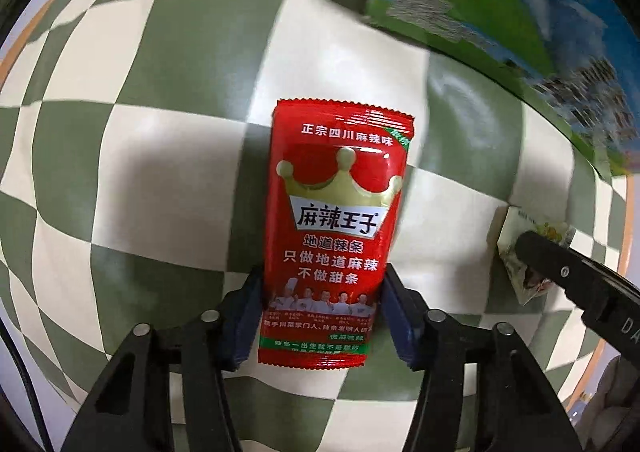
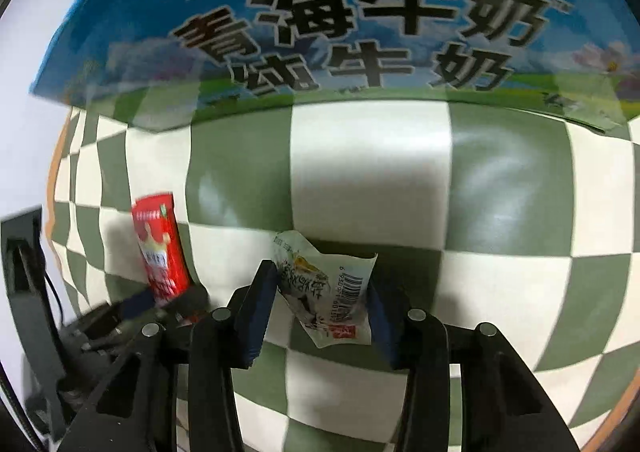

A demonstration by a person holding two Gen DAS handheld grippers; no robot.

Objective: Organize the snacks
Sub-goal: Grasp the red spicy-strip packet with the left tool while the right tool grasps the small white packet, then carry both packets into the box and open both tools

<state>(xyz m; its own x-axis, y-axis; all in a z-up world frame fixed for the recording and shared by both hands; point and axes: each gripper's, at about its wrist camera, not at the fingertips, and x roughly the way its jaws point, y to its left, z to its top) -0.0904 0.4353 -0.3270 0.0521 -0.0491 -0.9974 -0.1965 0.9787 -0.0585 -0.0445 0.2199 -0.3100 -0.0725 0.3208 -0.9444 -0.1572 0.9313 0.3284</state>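
A red spicy-strip snack packet [image 1: 336, 220] with a gold crown lies flat on the checkered cloth. My left gripper [image 1: 323, 292] points down at it, shut on its lower half, with a blue pad against each long side. A small white snack packet [image 2: 324, 288] with a barcode sits crumpled between the pads of my right gripper [image 2: 320, 292], which is shut on it just above the cloth. In the left wrist view the right gripper's black finger [image 1: 560, 272] and the white packet [image 1: 516, 236] show at the right. The right wrist view has the red packet [image 2: 160, 248] at the left.
A large blue and green milk carton box [image 2: 360, 32] stands at the far side of the table, also the box [image 1: 500, 4] at the upper right in the left view. The green and cream checkered cloth [image 2: 368, 172] covers the table; its wooden edge [image 2: 56, 156] shows at the left.
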